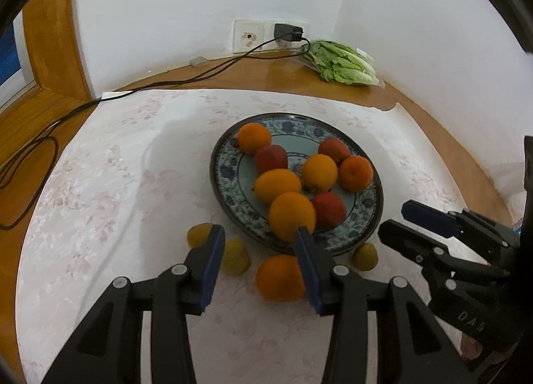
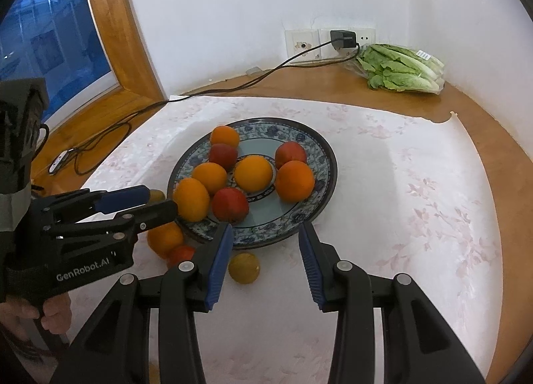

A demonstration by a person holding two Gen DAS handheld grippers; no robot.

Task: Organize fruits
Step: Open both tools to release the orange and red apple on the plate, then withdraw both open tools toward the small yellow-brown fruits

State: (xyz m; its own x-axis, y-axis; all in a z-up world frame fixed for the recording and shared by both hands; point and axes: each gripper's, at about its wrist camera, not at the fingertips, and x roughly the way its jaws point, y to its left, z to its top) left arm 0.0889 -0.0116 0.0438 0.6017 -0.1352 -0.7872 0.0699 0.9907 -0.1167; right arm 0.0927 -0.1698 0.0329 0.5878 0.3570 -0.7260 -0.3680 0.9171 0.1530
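Sorting half done: blue-patterned plate holds seven oranges and red fruits; orange and small yellow fruits lie just off its near rim. Left gripper and right gripper hover, jaws apart, empty, probably ready to pick strays.

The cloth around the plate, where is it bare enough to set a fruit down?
Bare cloth lies right of the plate, up to the wooden edge, and behind it toward the cable. The plate's near-left rim is crowded: an orange and small yellow fruits.
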